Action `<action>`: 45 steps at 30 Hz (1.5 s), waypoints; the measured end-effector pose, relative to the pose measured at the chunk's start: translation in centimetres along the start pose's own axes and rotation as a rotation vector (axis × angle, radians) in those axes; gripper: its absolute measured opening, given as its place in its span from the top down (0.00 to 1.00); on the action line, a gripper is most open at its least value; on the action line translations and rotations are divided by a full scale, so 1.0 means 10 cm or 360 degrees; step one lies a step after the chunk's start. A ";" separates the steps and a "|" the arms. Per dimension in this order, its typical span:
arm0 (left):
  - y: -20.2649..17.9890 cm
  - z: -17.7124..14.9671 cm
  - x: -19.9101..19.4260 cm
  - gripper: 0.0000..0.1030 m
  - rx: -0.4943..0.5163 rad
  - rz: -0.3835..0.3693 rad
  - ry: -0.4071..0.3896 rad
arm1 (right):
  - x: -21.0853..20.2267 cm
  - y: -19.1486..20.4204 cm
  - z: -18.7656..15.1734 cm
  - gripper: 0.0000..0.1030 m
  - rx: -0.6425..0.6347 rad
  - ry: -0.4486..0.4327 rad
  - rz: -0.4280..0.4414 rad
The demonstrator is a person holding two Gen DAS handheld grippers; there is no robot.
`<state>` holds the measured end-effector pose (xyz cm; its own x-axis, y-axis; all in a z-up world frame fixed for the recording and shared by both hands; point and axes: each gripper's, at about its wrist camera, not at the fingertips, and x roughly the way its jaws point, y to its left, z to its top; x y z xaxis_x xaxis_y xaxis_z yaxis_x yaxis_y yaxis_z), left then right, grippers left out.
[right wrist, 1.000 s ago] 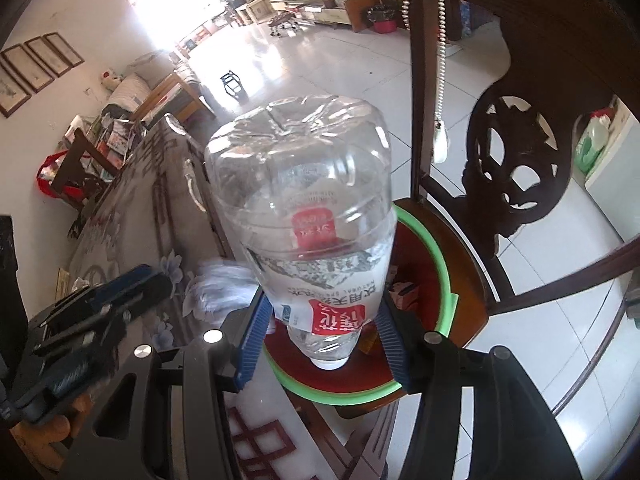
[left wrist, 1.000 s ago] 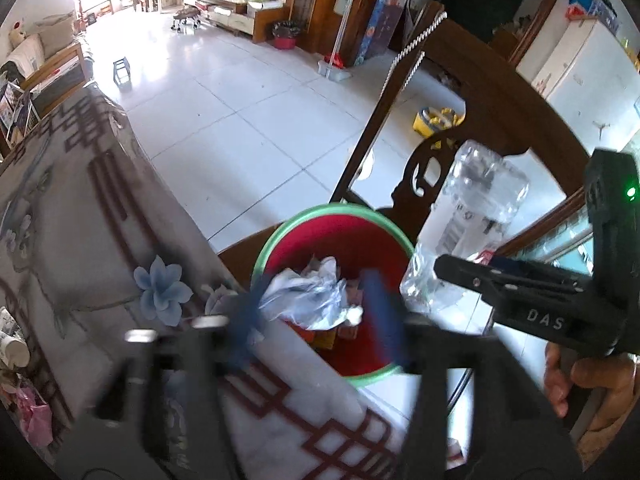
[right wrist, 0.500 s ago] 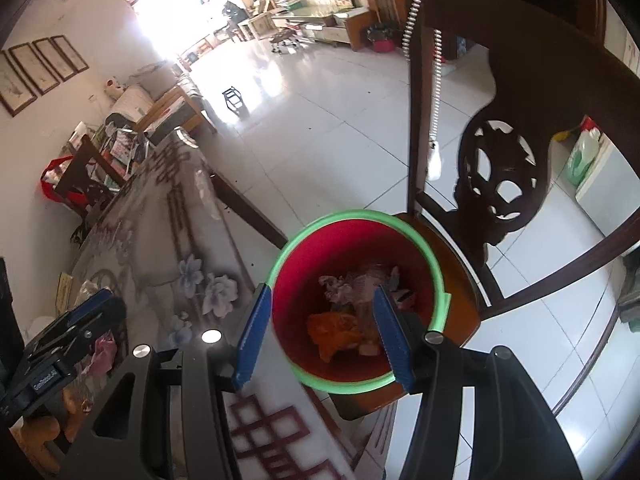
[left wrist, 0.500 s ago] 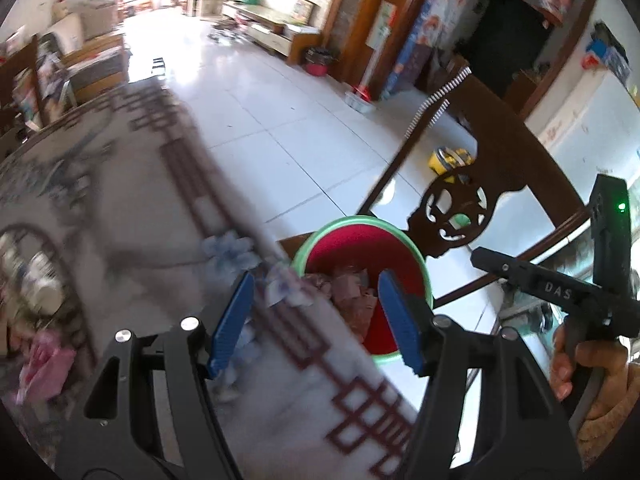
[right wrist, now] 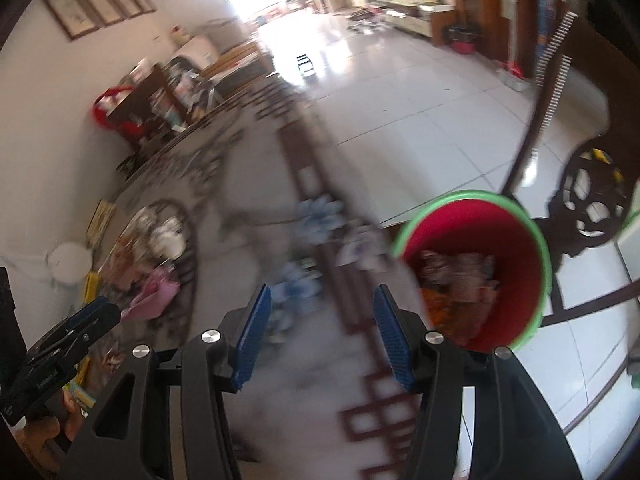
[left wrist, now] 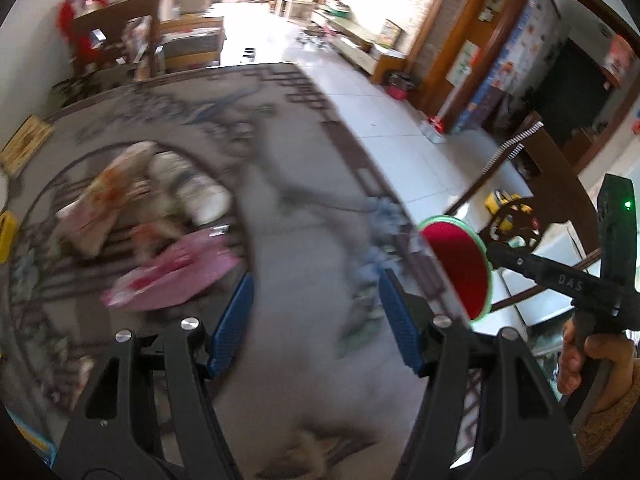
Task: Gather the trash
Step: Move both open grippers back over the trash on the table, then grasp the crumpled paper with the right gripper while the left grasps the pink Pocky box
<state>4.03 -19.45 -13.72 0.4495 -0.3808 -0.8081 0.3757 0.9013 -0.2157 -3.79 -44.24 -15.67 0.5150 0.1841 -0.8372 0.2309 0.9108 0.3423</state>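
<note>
1. The round red trash bin with a green rim stood on the seat of a dark carved wooden chair, just beside the table's edge. Crumpled waste, blurred, lay in its bottom.
2. A blurred heap of litter lay on the table, well apart from the bin: a flat pink plastic wrapper, a pale printed packet and some whitish rounded pieces.
3. The left gripper hung above the grey patterned tablecloth, its blue-padded jaws spread with nothing between them. The pink wrapper lay just off its left pad.
4. The right gripper also pointed down at the cloth near the bin, jaws parted and empty, the bin just to the right of them.
5. In the left wrist view a hand gripped the right tool's black handle.
6. A white tiled floor stretched beyond the table toward a bright doorway.
</note>
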 end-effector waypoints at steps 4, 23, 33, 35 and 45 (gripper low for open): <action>0.46 -0.11 -0.21 0.40 -0.0099 0.0067 -0.0028 | 0.16 0.45 -0.06 0.49 -0.0090 0.0052 0.0036; 1.99 -0.33 -0.57 0.40 -0.0388 0.0176 -0.0075 | 0.93 2.11 -0.09 0.49 -0.0417 0.0200 0.0110; 2.47 -0.32 -0.35 0.40 -0.0481 0.0207 -0.0016 | 1.78 2.68 0.19 0.49 -0.0568 0.0319 0.0083; 2.53 -0.35 -0.29 0.40 -0.0520 0.0207 0.0004 | 1.94 2.76 0.19 0.49 -0.0596 0.0365 0.0068; 2.59 -0.12 -0.07 0.40 -0.0515 0.0232 0.0007 | 2.39 2.81 0.27 0.71 -0.0610 0.0441 0.0101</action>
<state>12.47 4.43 -19.47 0.4755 -0.2433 -0.8454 0.0312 0.9651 -0.2601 17.23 -15.21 -24.91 0.2669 0.2881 -0.9196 -0.1420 0.9556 0.2582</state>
